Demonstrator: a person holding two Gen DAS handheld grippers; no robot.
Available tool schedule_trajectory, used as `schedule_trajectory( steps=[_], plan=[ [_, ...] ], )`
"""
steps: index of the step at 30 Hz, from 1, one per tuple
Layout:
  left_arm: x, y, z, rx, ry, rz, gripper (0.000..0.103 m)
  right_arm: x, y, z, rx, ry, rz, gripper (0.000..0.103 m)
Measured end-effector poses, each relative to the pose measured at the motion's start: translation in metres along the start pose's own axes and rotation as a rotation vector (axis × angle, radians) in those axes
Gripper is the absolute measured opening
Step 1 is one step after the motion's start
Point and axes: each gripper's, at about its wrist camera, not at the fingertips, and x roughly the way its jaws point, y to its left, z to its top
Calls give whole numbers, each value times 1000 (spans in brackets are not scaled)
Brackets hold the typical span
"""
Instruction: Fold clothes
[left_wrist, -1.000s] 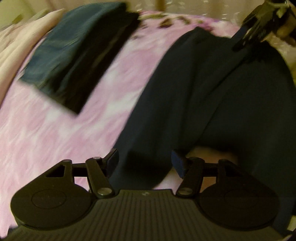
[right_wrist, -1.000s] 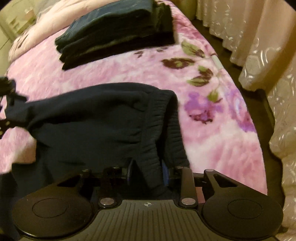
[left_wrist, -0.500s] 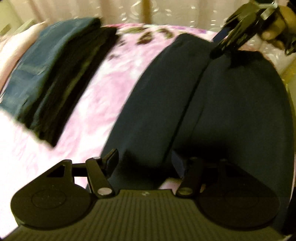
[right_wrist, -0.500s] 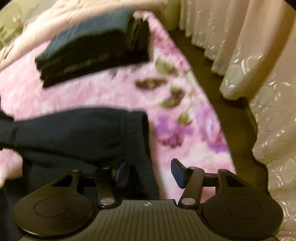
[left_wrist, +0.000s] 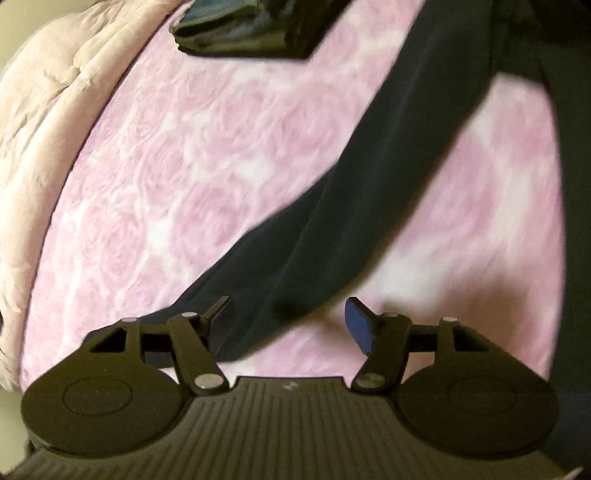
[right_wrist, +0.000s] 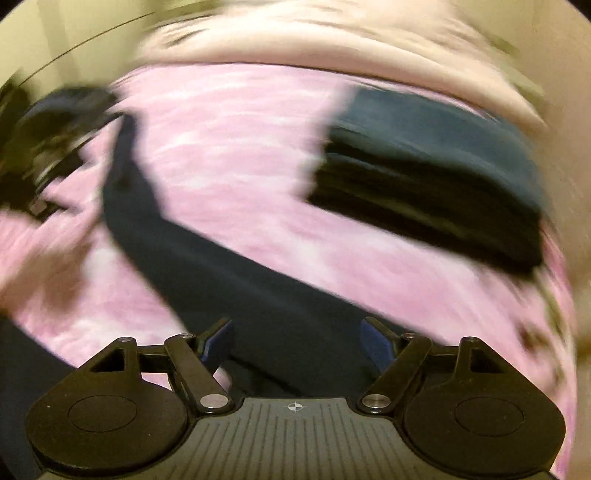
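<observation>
On the bed: a pink rose-patterned blanket (left_wrist: 192, 155) covers the surface, with a pale quilted comforter (left_wrist: 40, 110) bunched along its far edge.
Garment: dark navy trousers (left_wrist: 369, 192) lie stretched in a long band across the blanket; in the left wrist view the band runs from the top right down to the gripper.
Left gripper (left_wrist: 291, 325): jaws spread and opening; the end of the trousers lies between the blue pads, nearer the left pad, and the pads do not appear to press on it.
Right gripper (right_wrist: 295, 343): jaws wide apart and opening; dark cloth of the trousers passes between them, not pinched.
Folded pile: a stack of dark folded clothes (right_wrist: 436, 173) sits on the blanket beside the comforter, apart from the trousers.
Right wrist view: heavily blurred; the other gripper shows as a dark smear at the left edge, at the far end of the trousers.
</observation>
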Motion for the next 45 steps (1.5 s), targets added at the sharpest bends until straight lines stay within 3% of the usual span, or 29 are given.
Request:
schedule_trajectory(
  steps=[3,6,8,13,17,19,25,26,30,33,36,38,41,42,44,45],
  plan=[
    [17,11,-28,113,-16,22,63,38,43,38,-168,-13,70,78],
    [26,31,-55,118,-36,40,63,75,77,65,-287,-18,146,78],
    [25,40,-74,134,-49,61,63,99,101,77,-372,-10,184,77],
    [45,50,-107,313,-59,119,63,148,150,97,-514,23,254,76],
    [62,67,-121,393,-75,151,62,177,166,108,-497,83,280,45],
    [67,78,-123,405,-84,171,62,183,173,112,-505,114,272,15],
    [84,99,-126,508,-97,221,55,133,164,126,-396,51,260,9],
    [87,103,-125,506,-96,224,53,123,161,128,-383,41,254,9],
    [77,123,-117,417,-90,191,5,97,160,131,-387,22,235,9],
    [53,131,-116,354,-85,164,2,81,160,132,-376,11,254,9],
    [2,135,-122,242,-72,110,1,54,159,131,-385,5,304,9],
    [-37,135,-129,181,-51,57,1,31,155,131,-381,-1,370,9],
    [-88,138,-136,67,14,-85,2,10,143,138,-338,-15,465,9],
    [-98,141,-137,23,47,-148,3,10,139,142,-334,-19,468,9],
    [-92,145,-136,-33,89,-123,6,24,130,150,-314,-55,399,10],
    [-88,147,-136,-58,108,-99,14,33,125,153,-301,-78,352,10]
  ],
)
